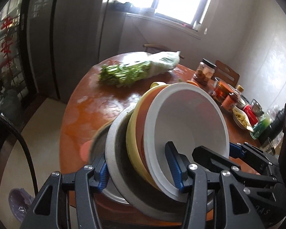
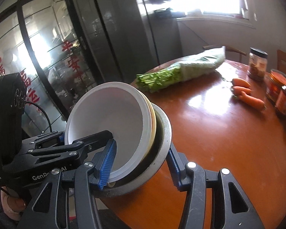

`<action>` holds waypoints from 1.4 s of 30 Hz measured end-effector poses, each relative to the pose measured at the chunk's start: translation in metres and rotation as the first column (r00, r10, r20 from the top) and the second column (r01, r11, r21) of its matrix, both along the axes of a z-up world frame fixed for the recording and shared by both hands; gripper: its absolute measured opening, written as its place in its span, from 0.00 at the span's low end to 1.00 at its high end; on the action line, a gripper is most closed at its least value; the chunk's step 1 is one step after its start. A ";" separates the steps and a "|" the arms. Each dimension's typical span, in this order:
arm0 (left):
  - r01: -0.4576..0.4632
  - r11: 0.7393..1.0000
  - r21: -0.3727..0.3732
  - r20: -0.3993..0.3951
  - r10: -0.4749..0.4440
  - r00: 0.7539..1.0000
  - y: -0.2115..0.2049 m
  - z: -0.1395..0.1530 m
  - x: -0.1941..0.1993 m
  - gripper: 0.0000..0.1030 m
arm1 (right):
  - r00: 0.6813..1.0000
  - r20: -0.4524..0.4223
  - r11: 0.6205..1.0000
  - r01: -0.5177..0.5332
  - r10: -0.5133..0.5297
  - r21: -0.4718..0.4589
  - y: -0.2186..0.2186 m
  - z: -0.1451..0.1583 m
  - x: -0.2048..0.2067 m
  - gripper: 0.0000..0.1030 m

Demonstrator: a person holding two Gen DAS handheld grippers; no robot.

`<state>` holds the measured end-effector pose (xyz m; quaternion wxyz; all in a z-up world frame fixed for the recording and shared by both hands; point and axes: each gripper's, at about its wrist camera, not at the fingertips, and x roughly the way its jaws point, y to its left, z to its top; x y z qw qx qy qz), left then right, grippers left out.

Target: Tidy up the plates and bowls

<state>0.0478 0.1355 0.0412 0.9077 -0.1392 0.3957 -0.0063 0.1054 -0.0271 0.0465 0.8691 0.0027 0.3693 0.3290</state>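
Observation:
A tilted stack of nested bowls hangs above the round table (image 1: pixel 89 103). A white bowl (image 1: pixel 190 118) is innermost, inside a yellow bowl (image 1: pixel 135 148), which sits in a speckled grey bowl (image 1: pixel 112 152); a metal dish (image 1: pixel 97 143) shows beneath. My left gripper (image 1: pixel 139 171) is shut on the stack's near rims, one blue pad outside the grey bowl and the other inside the white bowl. My right gripper (image 2: pixel 140 166) clamps the same stack (image 2: pixel 108 114) from the opposite side. Each gripper shows in the other's view: the right gripper (image 1: pixel 217 150) and the left gripper (image 2: pixel 85 138).
A bagged bundle of greens (image 2: pixel 179 70) and carrots (image 2: pixel 246 93) lie on the table. Jars and bottles (image 1: pixel 219 89) crowd its right side, with a wooden chair (image 1: pixel 226 74) behind. A dark fridge (image 2: pixel 120 34) and a glass door (image 2: pixel 43 57) stand to the left.

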 end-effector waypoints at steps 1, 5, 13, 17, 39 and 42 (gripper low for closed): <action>-0.005 1.000 -0.004 -0.007 0.005 1.000 0.004 -0.003 0.001 0.51 | 1.000 -0.003 1.000 -0.005 0.005 -0.003 0.005 -0.001 0.001 0.53; -0.020 1.000 -0.006 -0.041 0.020 0.999 0.018 -0.016 0.002 0.51 | 0.999 -0.036 1.000 -0.026 0.026 -0.011 0.025 -0.014 0.006 0.53; -0.037 0.999 0.001 -0.071 0.037 0.997 0.031 -0.032 -0.003 0.51 | 0.995 -0.077 0.998 -0.062 0.060 -0.027 0.044 -0.031 0.008 0.53; -0.036 0.999 0.007 -0.082 0.037 0.996 0.030 -0.037 -0.001 0.51 | 0.994 -0.092 0.997 -0.071 0.067 -0.034 0.047 -0.038 0.012 0.53; -0.047 0.998 0.033 -0.073 0.049 0.996 0.035 -0.046 -0.001 0.52 | 0.998 -0.024 0.989 -0.060 0.057 -0.132 0.052 -0.046 0.010 0.53; -0.037 0.999 0.022 -0.050 0.038 0.998 0.036 -0.041 -0.004 0.56 | 0.999 -0.011 0.987 -0.054 0.053 -0.153 0.053 -0.044 0.010 0.54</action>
